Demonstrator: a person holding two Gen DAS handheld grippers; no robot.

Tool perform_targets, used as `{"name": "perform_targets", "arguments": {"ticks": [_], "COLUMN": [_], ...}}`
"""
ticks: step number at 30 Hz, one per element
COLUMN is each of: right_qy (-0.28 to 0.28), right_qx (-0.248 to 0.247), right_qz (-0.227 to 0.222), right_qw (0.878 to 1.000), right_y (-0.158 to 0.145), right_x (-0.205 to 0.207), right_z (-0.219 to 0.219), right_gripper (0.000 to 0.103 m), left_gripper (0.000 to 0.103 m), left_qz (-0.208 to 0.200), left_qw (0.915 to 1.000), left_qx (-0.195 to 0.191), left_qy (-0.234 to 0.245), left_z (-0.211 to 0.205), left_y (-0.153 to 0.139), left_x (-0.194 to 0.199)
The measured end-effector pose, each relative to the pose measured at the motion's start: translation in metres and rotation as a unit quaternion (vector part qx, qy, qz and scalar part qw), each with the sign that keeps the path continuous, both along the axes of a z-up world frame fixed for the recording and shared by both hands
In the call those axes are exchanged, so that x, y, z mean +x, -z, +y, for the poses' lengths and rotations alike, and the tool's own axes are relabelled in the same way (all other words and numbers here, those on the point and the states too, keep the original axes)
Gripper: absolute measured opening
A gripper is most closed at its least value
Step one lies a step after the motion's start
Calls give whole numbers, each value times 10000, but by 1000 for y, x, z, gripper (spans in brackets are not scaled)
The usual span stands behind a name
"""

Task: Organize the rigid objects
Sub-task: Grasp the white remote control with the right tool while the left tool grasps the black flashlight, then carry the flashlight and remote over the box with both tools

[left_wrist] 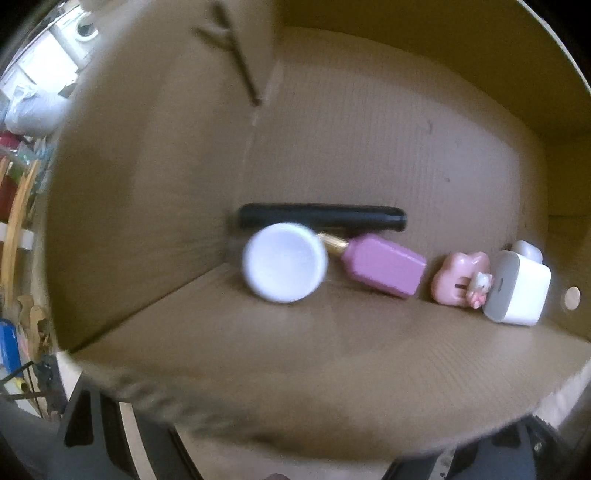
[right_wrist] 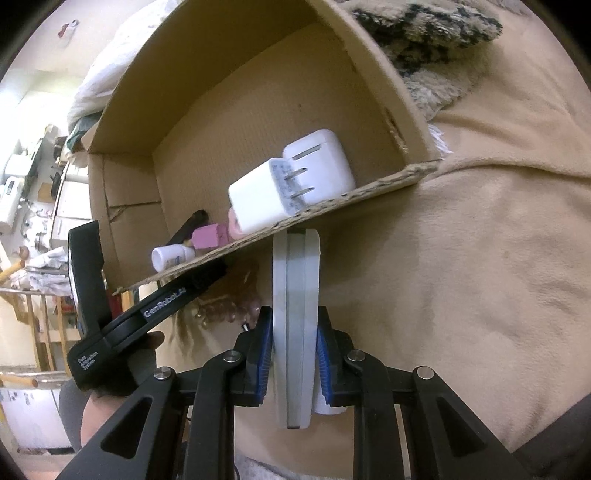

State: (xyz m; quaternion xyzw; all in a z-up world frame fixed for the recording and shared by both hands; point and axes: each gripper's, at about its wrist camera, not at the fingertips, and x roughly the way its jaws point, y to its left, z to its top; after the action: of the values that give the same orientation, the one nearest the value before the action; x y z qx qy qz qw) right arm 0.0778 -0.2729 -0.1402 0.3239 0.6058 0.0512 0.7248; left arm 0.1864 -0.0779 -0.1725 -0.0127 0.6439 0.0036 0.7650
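Both grippers near the cardboard box (right_wrist: 122, 206), which sits on a tan blanket (right_wrist: 480, 277). R gripper (right_wrist: 294, 360) clamped on a flat grey-white slab (right_wrist: 295, 295), held on edge; slab's far end is hidden behind the box's near rim. L gripper (right_wrist: 92, 295) hangs over the box's near-left corner, pointing down; jaws apart, nothing between them. Row along one wall inside the box: black bar (left_wrist: 321, 217) against the wall, white jar (left_wrist: 284, 263) lying on its side in front of it, pink bottle (left_wrist: 384, 271), pink figurine (left_wrist: 461, 282), white plug charger (left_wrist: 517, 291), w/ a 2nd white block (right_wrist: 325, 162) behind it. Rest of box floor bare, so plenty of room. Fuzzy patterned rug (right_wrist: 432, 33) beyond the far box wall.
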Motion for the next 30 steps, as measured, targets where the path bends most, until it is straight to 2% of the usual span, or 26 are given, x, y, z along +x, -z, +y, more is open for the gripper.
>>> {"name": "perform_targets", "arguments": {"ticks": [6, 10, 13, 18, 25, 30], "right_qy": [-195, -286, -323, -379, -445, -460], "right_qx": [-1, -93, -104, -200, -261, -247], "right_qz": [-68, -197, -326, -531, -747, -1036], "right_qw": [9998, 9994, 9989, 9977, 9959, 9932], "right_y": [-5, -13, -19, -31, -42, -56], "right_x": [-2, -3, -6, -16, -30, -36], "right_z": [8, 13, 14, 14, 12, 11], "right_gripper": [23, 23, 23, 23, 23, 23], "left_gripper": [85, 85, 85, 85, 85, 85], "left_qz": [92, 302, 38, -378, -457, -545], "left_qw": [9998, 9988, 9998, 9990, 9987, 9983], "left_qx": [26, -299, -159, 172, 189, 192], "left_qy": [-162, -243, -86, 136, 76, 104], "left_z": [27, 46, 49, 48, 72, 71], "left_y": [-17, -29, -46, -56, -72, -70], "left_x": [-19, -36, -48, -59, -72, -78]}}
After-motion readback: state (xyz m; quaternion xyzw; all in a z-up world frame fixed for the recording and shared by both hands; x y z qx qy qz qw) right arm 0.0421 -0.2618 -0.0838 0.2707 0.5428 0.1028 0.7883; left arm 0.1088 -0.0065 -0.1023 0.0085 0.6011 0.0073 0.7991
